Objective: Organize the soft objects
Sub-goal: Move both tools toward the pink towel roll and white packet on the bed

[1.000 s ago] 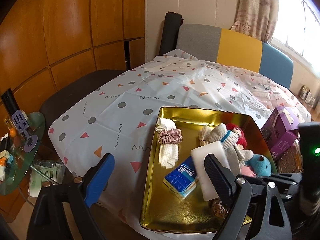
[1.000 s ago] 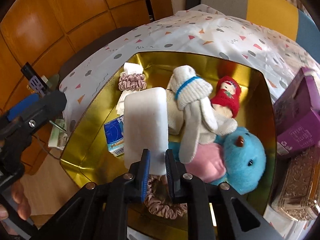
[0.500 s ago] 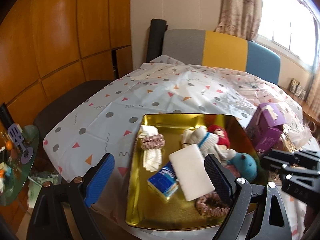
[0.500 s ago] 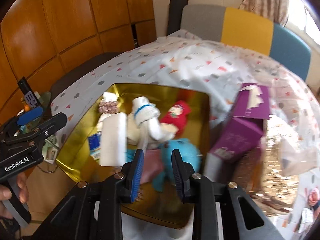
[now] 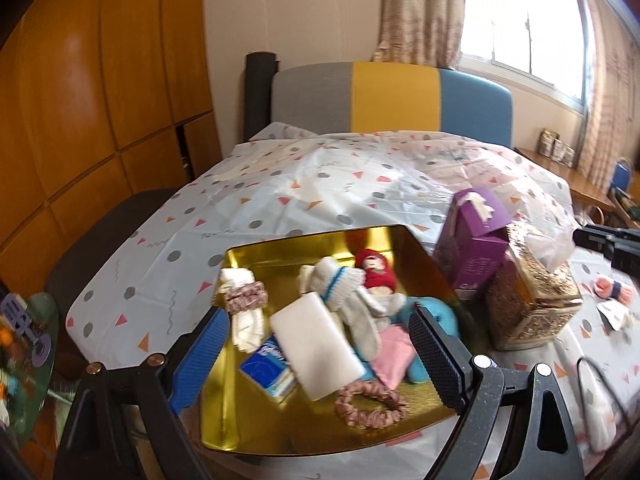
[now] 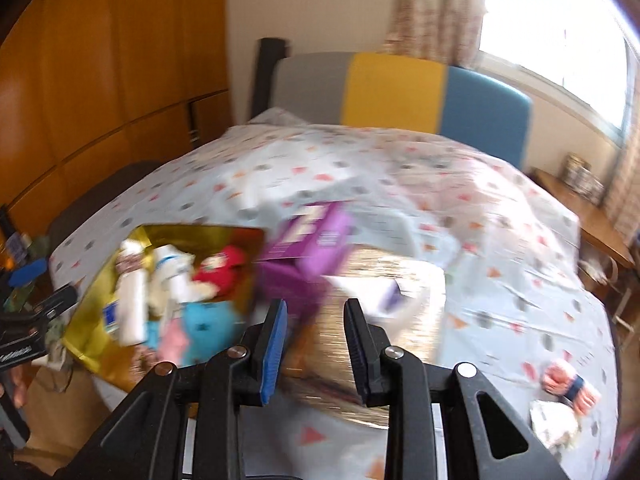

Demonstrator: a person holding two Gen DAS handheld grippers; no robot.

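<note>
A gold tray point(image 5: 248, 420) holds a white sponge point(image 5: 316, 348), a blue tissue pack point(image 5: 266, 368), two pink scrunchies point(image 5: 370, 404), white socks point(image 5: 340, 280), a red-hatted doll point(image 5: 376, 270), a blue plush point(image 5: 440, 316) and a pink cloth point(image 5: 394, 356). My left gripper point(image 5: 318, 316) hovers wide open above the tray's near side, empty. My right gripper point(image 6: 316, 304) is up over the boxes right of the tray, jaws a little apart with nothing between them. A pink and navy soft item point(image 6: 570, 386) and a white crumpled cloth point(image 6: 554, 420) lie on the tablecloth at the far right.
A purple box point(image 5: 472, 240) and a glittery gold box point(image 5: 532, 300) stand just right of the tray. A grey, yellow and blue chair point(image 5: 392, 100) is behind the table. A cluttered round glass side table point(image 5: 28, 360) sits low at the left.
The right gripper let go of the white sponge, opened slightly, rose and swung right over the boxes. The left gripper drew back and up, staying open.
</note>
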